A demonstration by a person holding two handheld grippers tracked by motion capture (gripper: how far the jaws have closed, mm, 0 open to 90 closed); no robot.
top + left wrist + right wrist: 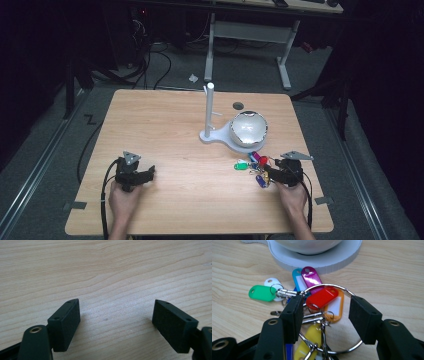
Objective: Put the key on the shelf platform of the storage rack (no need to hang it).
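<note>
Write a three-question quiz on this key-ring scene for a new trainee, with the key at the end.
1. True or false: the left gripper has a key tag between its jaws.
2. Which thing lies between the jaws of the right gripper? A) the white post B) the big metal ring with its coloured tags C) the shiny bowl
3. What does the shiny bowl sit on?

Key
1. False: bare table lies between its open jaws.
2. B
3. The round end of the white stand, whose upright post rises at the other end.
</note>
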